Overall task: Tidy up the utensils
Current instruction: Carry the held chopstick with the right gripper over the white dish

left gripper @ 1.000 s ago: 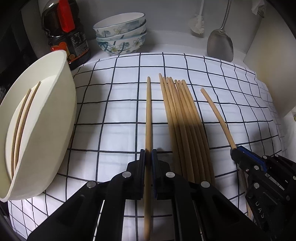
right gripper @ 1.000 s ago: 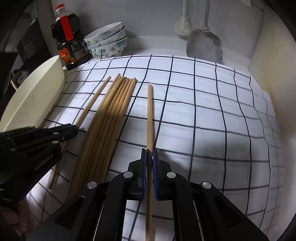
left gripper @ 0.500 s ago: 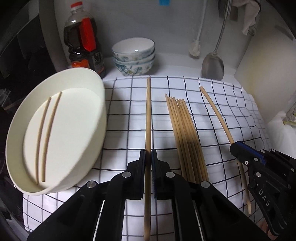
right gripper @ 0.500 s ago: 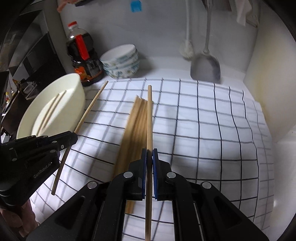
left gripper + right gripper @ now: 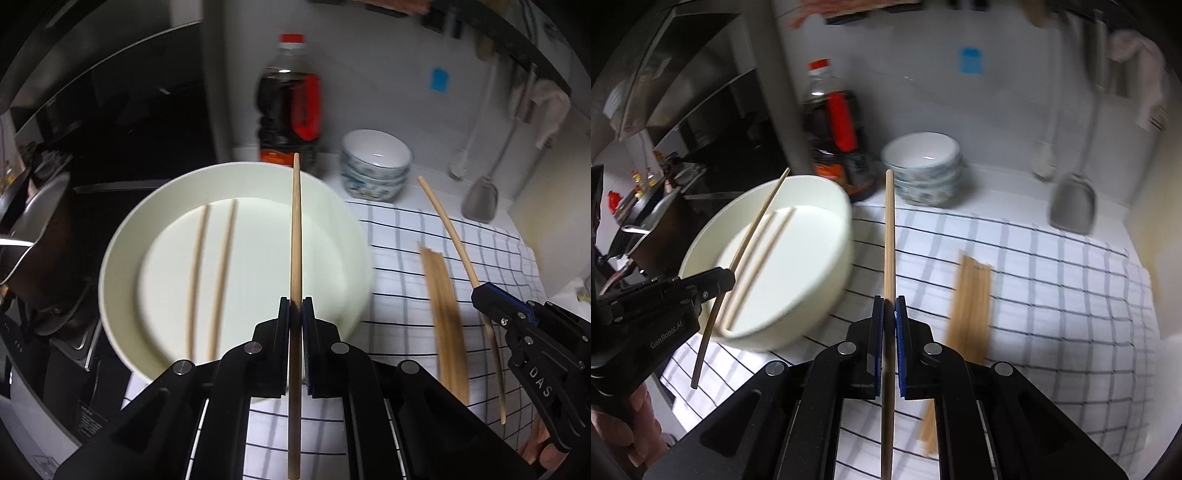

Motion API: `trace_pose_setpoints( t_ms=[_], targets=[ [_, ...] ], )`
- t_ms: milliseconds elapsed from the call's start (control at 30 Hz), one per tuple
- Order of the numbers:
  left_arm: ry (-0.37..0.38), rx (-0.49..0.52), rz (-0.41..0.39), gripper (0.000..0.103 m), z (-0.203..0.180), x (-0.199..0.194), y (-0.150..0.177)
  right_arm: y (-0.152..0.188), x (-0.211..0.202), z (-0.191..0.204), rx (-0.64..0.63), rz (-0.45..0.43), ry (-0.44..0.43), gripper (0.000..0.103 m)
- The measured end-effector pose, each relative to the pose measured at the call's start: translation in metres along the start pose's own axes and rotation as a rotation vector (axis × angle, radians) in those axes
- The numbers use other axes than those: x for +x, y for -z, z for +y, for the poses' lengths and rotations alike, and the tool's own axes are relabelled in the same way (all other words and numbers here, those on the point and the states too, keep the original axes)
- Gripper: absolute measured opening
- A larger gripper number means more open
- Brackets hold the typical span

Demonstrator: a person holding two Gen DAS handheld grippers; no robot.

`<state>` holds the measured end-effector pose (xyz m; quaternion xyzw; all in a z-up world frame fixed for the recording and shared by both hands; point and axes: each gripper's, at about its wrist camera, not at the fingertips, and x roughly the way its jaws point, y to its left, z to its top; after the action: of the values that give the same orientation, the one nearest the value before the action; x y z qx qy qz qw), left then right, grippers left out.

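Wooden chopsticks all over this one. Left gripper (image 5: 295,314) has its fingers clenched on one chopstick (image 5: 295,236), which sticks out forward over the white oval dish (image 5: 122,240), tip up near the far rim. Right gripper (image 5: 889,314) is clamped on its own single chopstick (image 5: 889,236) too, that one hanging above the checked cloth (image 5: 1052,295) just right of the dish.

Count so far: two chopsticks in the dish (image 5: 210,280) lying side by side on the flat bottom, one in each gripper, plus a loose bundle of chopsticks (image 5: 971,299) still on the cloth. The bundle is motion-blurred, so I can't give a solid number; maybe six or so.

From the left wrist view you can see the right gripper (image 5: 532,339) off to the side with its stick angled up, and the bundle sits between the two grippers. From the right wrist view the left gripper (image 5: 665,306) is down by the near edge of the dish.

Back of the counter (image 5: 997,181): one dark sauce bottle (image 5: 290,110) with a red cap and handle, a stack of three patterned bowls (image 5: 375,166), one metal spatula (image 5: 482,199) and one white brush (image 5: 476,122) against the wall.
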<state>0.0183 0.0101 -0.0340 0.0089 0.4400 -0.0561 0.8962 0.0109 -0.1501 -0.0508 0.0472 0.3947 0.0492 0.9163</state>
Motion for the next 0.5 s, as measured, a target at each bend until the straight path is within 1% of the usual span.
trace_pose_setpoints(
  t_ms=[167, 267, 367, 500],
  targets=[
    [-0.054, -0.056, 0.000, 0.007, 0.046, 0.003, -0.006, -0.019, 0.024, 0.038, -0.048, 0.008, -0.063, 0.006],
    [-0.078, -0.081, 0.006, 0.007, 0.067, 0.009, -0.010, -0.030, 0.039, 0.058, -0.063, 0.010, -0.101, 0.006],
    [-0.087, -0.088, 0.008, 0.007, 0.084, 0.015, -0.017, -0.041, 0.056, 0.077, -0.072, 0.018, -0.130, 0.006],
    [-0.084, -0.096, 0.008, 0.007, 0.098, 0.025, -0.027, -0.051, 0.076, 0.096, -0.081, 0.038, -0.140, 0.006]
  ],
)
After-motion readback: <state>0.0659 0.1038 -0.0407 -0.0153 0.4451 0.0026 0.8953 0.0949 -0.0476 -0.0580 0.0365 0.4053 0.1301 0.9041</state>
